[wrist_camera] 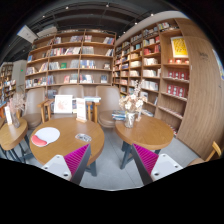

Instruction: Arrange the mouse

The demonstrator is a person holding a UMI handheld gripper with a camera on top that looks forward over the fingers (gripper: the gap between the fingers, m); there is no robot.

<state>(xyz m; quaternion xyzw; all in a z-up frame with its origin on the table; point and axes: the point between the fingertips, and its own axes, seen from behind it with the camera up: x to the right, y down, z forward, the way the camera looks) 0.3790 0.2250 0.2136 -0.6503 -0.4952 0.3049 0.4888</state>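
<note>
No mouse shows in the gripper view. My gripper [112, 160] is held up in the air above the grey floor, between two round wooden tables. Its two fingers, with magenta pads [77, 158], stand wide apart with nothing between them. The left round table [62, 140] carries a white plate and a reddish flat item. The right round table [146, 130] carries a small vase of flowers [130, 108].
Wooden bookshelves [80, 62] full of books line the back and right walls. A further table with white cards [65, 103] stands at the back. A chair [10, 135] stands at the left, and grey floor [110, 150] lies between the tables.
</note>
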